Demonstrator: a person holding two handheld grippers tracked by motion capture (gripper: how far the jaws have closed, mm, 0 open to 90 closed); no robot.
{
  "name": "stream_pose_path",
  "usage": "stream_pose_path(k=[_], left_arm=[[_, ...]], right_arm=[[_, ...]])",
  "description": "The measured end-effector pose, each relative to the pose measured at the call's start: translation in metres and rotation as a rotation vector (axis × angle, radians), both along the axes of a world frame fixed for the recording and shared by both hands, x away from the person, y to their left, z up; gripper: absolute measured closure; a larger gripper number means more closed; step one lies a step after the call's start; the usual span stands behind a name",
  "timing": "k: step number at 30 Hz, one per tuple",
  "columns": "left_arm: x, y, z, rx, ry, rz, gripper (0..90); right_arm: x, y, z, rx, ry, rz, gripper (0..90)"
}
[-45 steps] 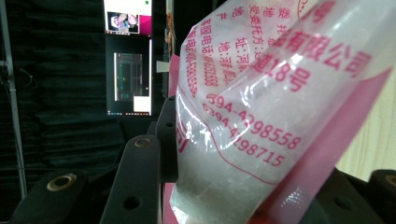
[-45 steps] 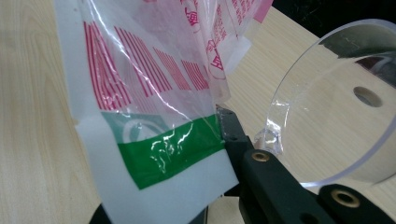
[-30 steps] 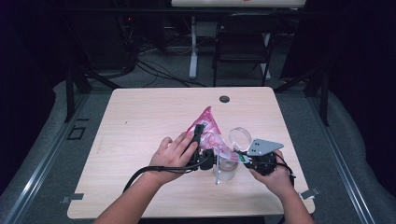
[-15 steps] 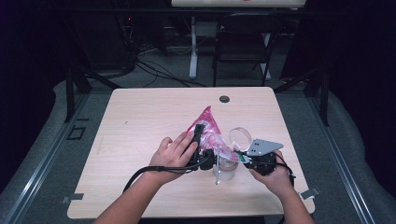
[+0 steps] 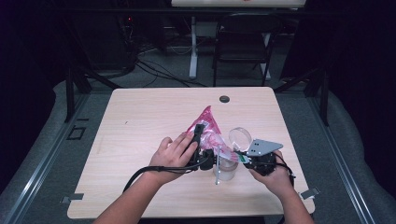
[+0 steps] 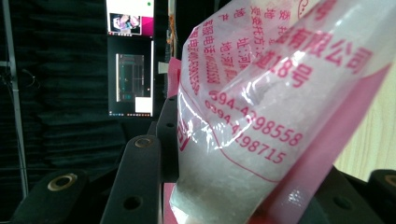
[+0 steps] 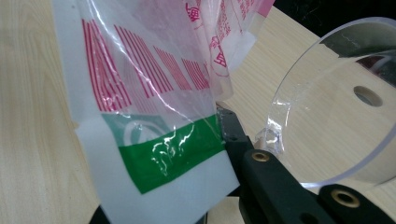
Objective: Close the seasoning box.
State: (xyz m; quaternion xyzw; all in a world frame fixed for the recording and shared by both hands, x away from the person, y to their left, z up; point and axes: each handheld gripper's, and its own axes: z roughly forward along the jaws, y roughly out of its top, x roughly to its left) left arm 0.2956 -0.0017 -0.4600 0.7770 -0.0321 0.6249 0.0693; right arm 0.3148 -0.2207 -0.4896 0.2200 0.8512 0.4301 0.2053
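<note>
A pink-and-clear plastic bag (image 5: 206,125) printed with red characters and holding white granules lies tilted near the table's middle. My left gripper (image 5: 201,140), under the person's left hand, is shut on the bag (image 6: 261,140), which bulges between its black jaws. My right gripper (image 5: 241,158) is shut on the bag's flat sealed edge with the green band (image 7: 163,154). One right jaw is hidden behind the film. A clear jar (image 5: 227,169) stands just below the bag, and its round clear lid (image 5: 240,137) is tipped up and open. The lid (image 7: 336,107) stands close to the right gripper's jaws.
The light wooden table (image 5: 140,121) has a round black cable grommet (image 5: 224,99) near its far edge. A chair (image 5: 243,44) and cables sit on the floor beyond it. Both gripper cables trail toward the near edge.
</note>
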Motion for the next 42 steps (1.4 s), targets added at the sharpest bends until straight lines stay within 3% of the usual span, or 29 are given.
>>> stream_pose_path(k=[42], left_arm=[[-0.0004, -0.0006, 0.0013, -0.008, -0.013, -0.015, 64.4]], right_arm=[[0.0005, -0.0001, -0.0003, -0.002, 0.0, 0.0, 90.0]])
